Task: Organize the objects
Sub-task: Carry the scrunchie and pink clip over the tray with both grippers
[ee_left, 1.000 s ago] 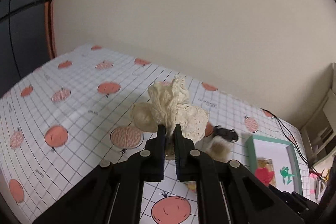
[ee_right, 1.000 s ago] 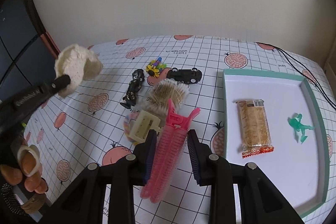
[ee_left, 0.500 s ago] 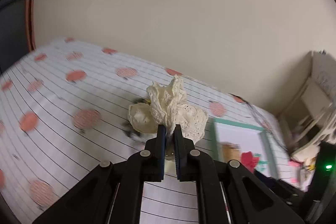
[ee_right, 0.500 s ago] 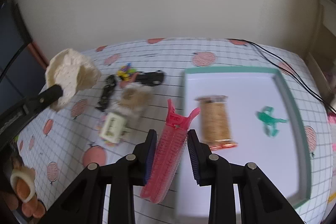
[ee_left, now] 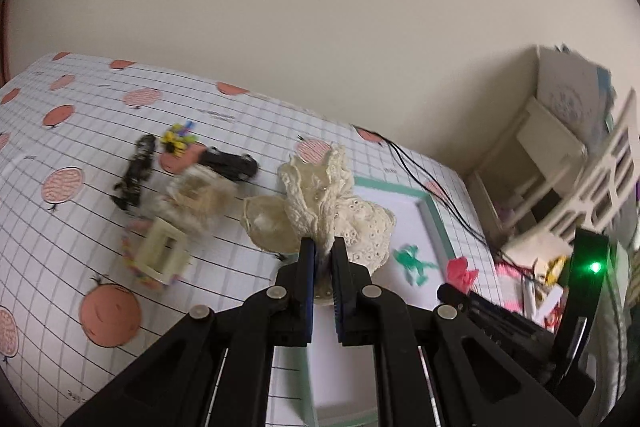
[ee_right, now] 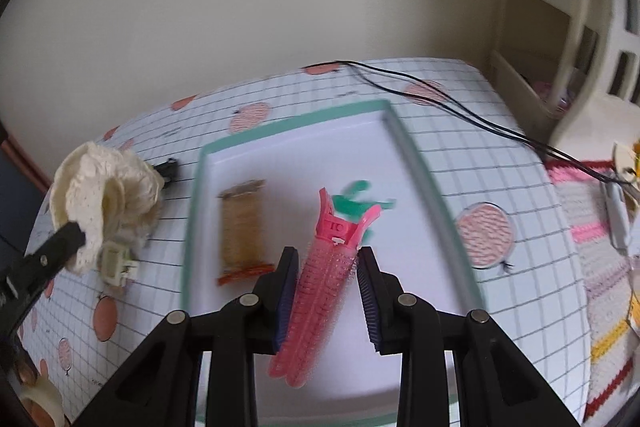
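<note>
We hold a cream lace scrunchie point(ee_left: 320, 203) pinched at its gathered edge in our left gripper point(ee_left: 323, 251), above the table just short of the green-rimmed tray point(ee_right: 412, 151). Our right gripper point(ee_right: 326, 291) clamps a pink hair clip point(ee_right: 320, 291) over the tray, a snack bar point(ee_right: 242, 227) to its left. The angled clip may slide out; the scrunchie could miss the tray.
</note>
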A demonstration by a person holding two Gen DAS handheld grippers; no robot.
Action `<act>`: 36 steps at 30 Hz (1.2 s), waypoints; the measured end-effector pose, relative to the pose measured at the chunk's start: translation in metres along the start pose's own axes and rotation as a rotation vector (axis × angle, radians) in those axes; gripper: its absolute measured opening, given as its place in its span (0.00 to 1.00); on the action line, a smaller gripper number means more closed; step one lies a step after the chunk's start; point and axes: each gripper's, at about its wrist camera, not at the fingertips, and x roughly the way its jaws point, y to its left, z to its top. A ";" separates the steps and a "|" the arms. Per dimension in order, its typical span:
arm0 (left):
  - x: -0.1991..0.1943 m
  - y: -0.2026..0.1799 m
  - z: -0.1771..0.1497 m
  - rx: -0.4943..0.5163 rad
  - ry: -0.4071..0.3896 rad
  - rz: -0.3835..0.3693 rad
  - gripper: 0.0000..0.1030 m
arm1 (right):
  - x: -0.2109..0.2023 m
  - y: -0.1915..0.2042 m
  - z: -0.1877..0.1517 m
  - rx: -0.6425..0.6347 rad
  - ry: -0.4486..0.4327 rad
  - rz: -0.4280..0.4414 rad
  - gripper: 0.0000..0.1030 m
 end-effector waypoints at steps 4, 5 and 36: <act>0.014 -0.017 -0.010 0.044 0.062 -0.028 0.08 | 0.002 -0.016 -0.001 0.007 0.009 -0.040 0.31; 0.017 -0.019 -0.011 0.050 0.074 -0.032 0.08 | 0.002 -0.019 -0.001 0.015 0.010 -0.042 0.31; 0.074 -0.043 -0.074 0.278 0.491 0.039 0.22 | 0.039 -0.001 -0.020 -0.072 0.209 -0.115 0.34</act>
